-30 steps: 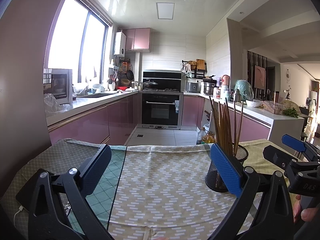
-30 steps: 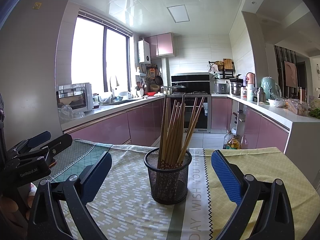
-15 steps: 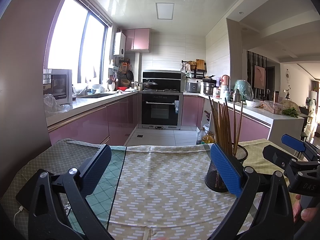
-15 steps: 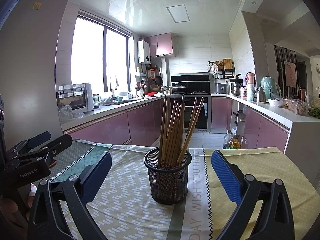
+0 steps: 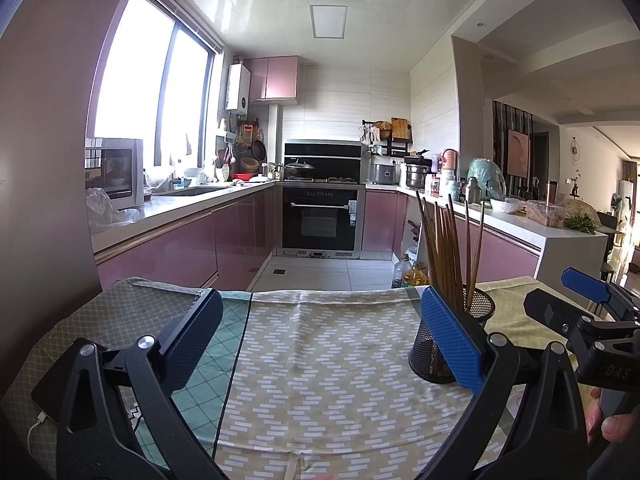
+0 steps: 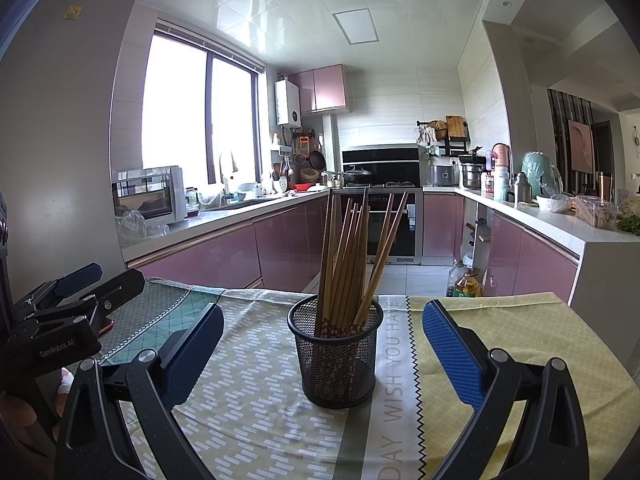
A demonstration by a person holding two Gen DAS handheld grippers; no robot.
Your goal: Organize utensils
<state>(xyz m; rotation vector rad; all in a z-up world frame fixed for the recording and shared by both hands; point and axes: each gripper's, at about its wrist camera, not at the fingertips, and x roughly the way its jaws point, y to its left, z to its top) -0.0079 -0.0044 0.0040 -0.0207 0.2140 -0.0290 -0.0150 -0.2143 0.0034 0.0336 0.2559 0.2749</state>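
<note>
Right gripper (image 6: pixel 322 344) held w/ jaws spread wide, nothing between the pads; black mesh holder (image 6: pixel 335 350) sits just ahead, centred btwn the fingers, upright on the patterned tablecloth (image 6: pixel 256 364). Wooden chopsticks (image 6: pixel 352 256) stand bunched in it, fanning out at the top. Left gripper (image 5: pixel 320 338) also wide open & empty, hovering over the cloth; holder (image 5: pixel 448 344) is ahead to its right, partly behind its right blue pad (image 5: pixel 450 340). Both grippers apart from the holder
</note>
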